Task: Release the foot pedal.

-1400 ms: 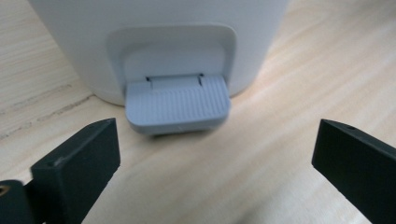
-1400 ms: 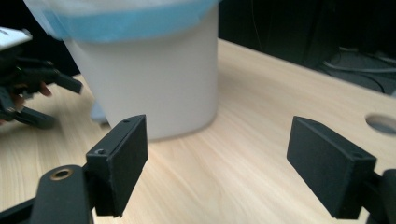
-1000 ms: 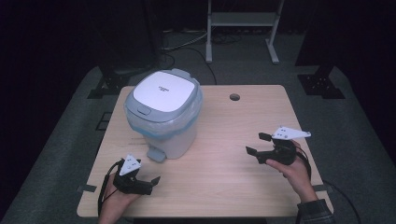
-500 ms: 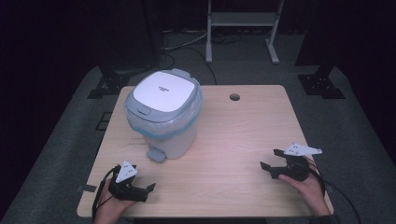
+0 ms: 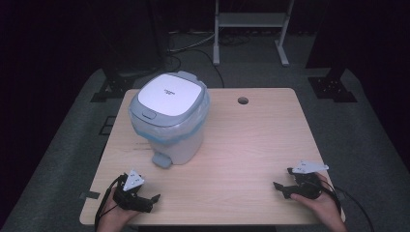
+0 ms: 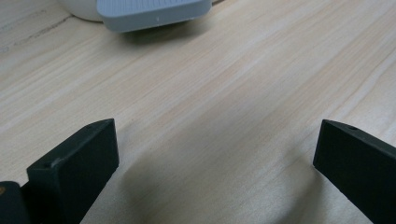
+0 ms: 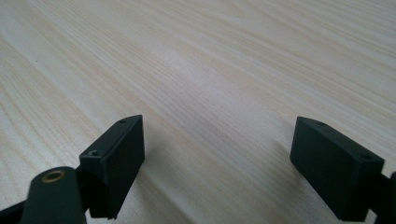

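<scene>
Pedal bin [image 5: 170, 123] stood closed and untouched near the counter's [image 5: 251, 145] left edge; right claw [image 5: 284, 180] had withdrawn to the near-right corner, jaws just widening, empty; left claw [image 5: 147, 202] open, empty.

small print on bin lid [image 5: 169, 91], unreadable

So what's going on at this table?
A person sits at a wooden table with black tongs in each hand. The left tongs and right tongs both rest low near the front edge, open and holding nothing; the right ones have just been opening. A small white pedal bin with a liner bag stands untouched, lid closed.
</scene>
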Tool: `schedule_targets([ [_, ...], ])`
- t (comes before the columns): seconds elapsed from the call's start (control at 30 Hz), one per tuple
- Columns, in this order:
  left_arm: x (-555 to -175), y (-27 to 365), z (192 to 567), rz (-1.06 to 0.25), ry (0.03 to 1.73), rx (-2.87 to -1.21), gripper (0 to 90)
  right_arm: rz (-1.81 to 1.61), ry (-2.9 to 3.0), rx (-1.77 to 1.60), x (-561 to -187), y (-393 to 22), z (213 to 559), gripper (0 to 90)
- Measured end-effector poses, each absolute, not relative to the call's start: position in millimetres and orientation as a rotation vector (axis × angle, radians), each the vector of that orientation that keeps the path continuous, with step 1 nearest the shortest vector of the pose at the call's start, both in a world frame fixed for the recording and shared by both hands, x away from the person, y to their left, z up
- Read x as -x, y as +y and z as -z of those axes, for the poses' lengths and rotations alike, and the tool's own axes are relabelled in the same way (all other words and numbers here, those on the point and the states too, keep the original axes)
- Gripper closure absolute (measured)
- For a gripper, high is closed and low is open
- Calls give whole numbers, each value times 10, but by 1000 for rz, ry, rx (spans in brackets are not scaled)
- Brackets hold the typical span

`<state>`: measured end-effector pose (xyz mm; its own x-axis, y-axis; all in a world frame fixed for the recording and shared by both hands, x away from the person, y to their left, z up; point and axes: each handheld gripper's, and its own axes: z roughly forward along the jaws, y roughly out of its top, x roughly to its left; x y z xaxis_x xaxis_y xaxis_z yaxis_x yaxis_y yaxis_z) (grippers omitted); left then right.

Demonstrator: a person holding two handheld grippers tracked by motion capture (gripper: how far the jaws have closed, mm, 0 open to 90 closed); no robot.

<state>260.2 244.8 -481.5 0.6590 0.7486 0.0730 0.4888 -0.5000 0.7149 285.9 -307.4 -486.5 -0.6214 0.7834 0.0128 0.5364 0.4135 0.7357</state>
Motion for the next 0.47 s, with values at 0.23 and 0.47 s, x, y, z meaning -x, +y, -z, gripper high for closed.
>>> schedule_targets([
  [0.23,-2619,2472,4835,-467,963,-2183,0,-1042,2338,-1132,-2855,-3086,4873,152],
  [0.47,-2645,2480,4841,-434,969,-2181,0,-1041,2341,-1128,-2861,-3089,4874,147],
])
